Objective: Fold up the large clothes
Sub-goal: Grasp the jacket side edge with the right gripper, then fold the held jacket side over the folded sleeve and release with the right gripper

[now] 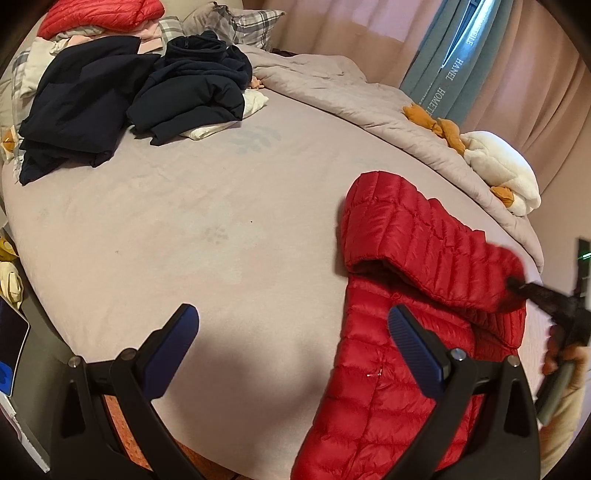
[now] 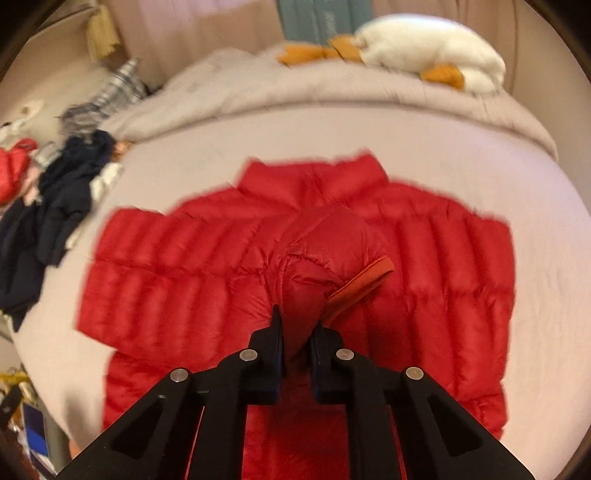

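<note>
My left gripper (image 1: 293, 352) hangs with fingers wide apart over the bed (image 1: 221, 236), holding nothing, while my right gripper (image 2: 296, 332) is clamped on a sleeve of the red down jacket (image 2: 207, 266), which lies spread at 12 o'clock before it. I judge the jacket light, soft, puffy and slippery, so it is better to pinch cuffs or hem. I count one spread jacket, two dark garments (image 1: 110, 99) at 10 o'clock, and one more red jacket (image 1: 99, 14) behind them.

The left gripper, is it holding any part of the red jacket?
No, the left gripper stands wide open above the bed sheet, with the red jacket lying beside and under its right finger, unpinched.
</note>
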The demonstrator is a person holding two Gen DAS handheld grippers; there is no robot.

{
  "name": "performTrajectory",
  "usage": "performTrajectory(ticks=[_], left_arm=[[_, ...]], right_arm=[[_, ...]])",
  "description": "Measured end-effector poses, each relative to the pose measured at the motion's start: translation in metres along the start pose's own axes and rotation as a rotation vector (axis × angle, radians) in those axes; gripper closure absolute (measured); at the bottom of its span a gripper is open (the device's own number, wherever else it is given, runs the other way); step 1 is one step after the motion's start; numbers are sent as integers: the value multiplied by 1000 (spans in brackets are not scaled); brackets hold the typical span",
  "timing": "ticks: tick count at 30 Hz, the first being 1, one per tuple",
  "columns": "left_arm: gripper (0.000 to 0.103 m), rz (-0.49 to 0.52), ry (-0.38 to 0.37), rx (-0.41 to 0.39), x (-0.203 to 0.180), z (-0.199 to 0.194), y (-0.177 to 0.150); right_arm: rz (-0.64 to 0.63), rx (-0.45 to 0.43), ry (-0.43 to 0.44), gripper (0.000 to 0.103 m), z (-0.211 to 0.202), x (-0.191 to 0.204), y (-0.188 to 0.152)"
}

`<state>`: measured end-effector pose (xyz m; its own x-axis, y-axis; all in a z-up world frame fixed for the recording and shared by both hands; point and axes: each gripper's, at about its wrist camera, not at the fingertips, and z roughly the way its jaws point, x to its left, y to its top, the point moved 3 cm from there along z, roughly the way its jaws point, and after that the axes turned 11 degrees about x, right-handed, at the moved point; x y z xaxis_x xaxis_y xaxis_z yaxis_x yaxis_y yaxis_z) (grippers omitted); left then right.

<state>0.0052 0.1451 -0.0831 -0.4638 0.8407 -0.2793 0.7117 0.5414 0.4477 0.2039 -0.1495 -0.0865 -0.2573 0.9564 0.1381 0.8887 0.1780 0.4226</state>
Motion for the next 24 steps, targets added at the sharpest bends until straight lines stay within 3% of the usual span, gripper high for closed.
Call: performTrajectory(ticks=[8,18,24], left_arm=[[1,5,-19,-2,-5,1,4],[1,16,-20,7,-7,6,4],[1,41,-37,18,-18,14,11]], right_arm=[[-127,-248,21,91,-109,36,15],[-175,-394,35,91,-152,49,33],[-168,-418,-33,91,-152,40,37]])
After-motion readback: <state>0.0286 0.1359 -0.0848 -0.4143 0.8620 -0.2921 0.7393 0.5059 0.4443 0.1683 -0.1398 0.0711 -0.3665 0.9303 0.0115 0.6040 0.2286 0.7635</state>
